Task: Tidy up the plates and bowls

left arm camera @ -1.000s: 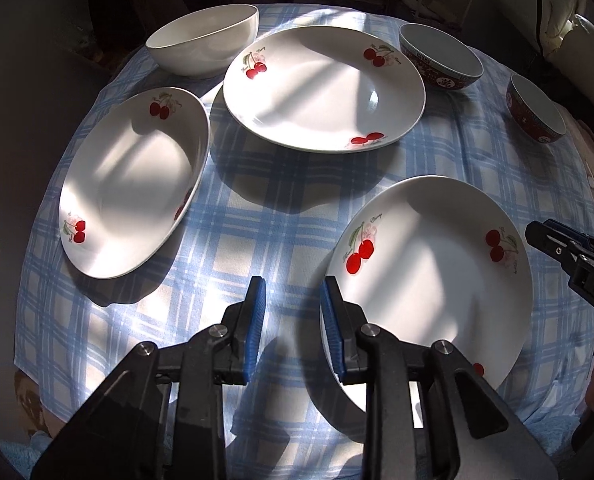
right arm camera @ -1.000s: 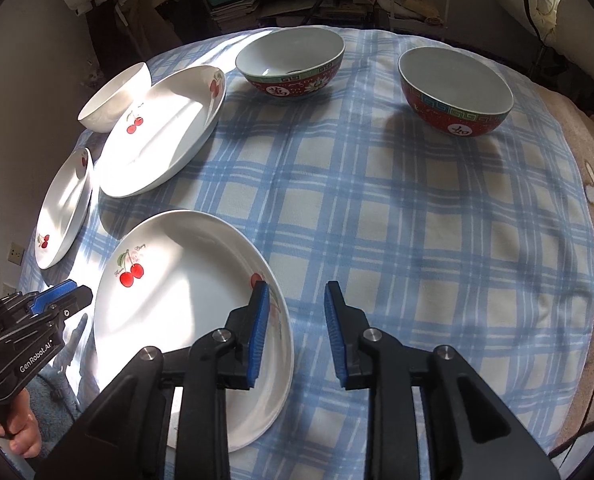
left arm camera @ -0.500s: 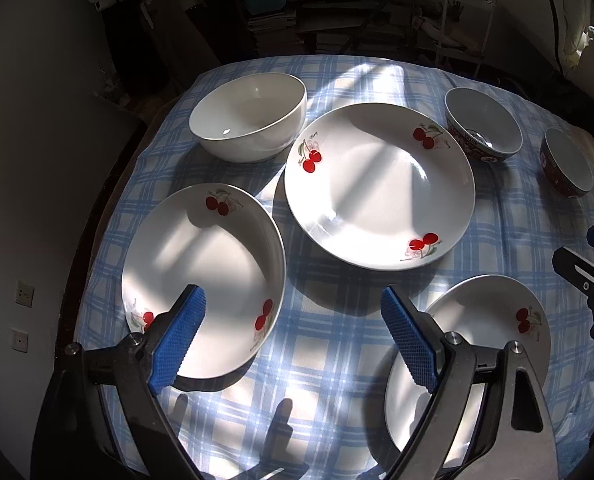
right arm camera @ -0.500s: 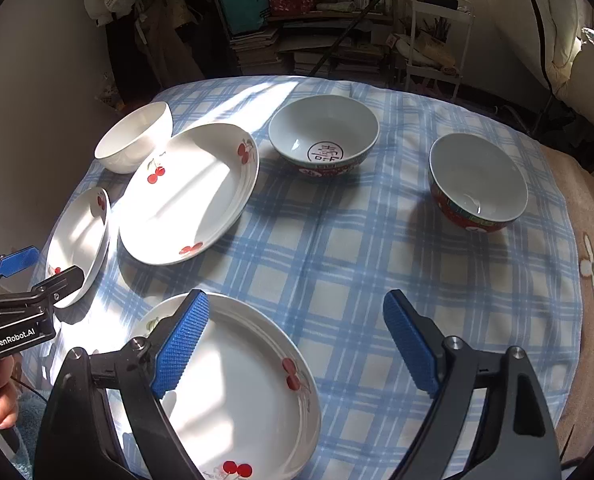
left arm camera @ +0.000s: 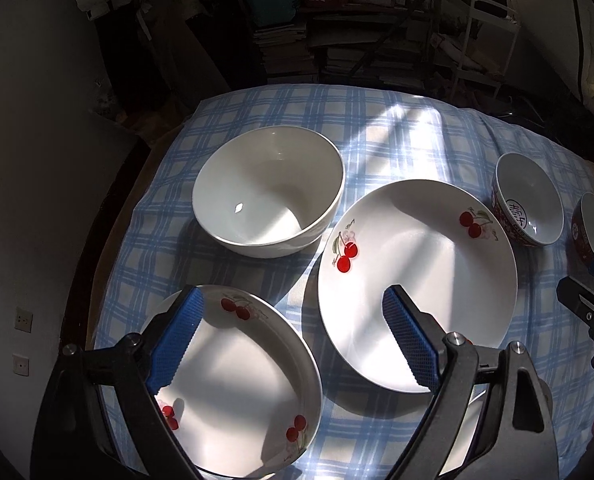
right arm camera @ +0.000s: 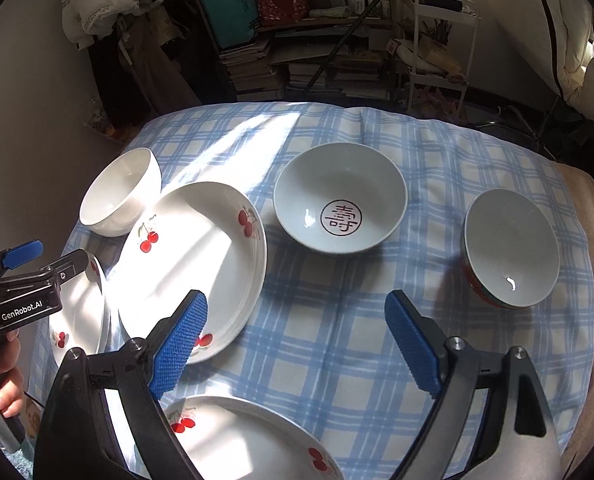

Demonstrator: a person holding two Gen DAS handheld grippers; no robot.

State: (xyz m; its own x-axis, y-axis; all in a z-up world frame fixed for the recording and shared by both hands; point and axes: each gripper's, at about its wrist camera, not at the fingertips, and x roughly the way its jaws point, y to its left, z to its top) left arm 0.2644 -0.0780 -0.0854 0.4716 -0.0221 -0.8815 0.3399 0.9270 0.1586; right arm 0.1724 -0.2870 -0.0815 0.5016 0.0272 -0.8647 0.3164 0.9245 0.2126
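Checked cloth (right arm camera: 337, 340), glossy round plates (left arm camera: 417, 280), deep bowls (left arm camera: 269, 196)

Hard sunlight streaks across tablecloth (right arm camera: 337, 340), glare on plates (left arm camera: 417, 280); room behind dim; fisheye edges dark, bent.

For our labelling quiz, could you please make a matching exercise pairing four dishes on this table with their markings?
Column one:
1. far-left bowl
2. middle bowl
3. large plate
4. right-hand bowl

Column two:
A. red cherries on white
B. plain white all over
C. red outside, no mark seen inside
D. red circled character inside

Pairs: 1-B, 2-D, 3-A, 4-C
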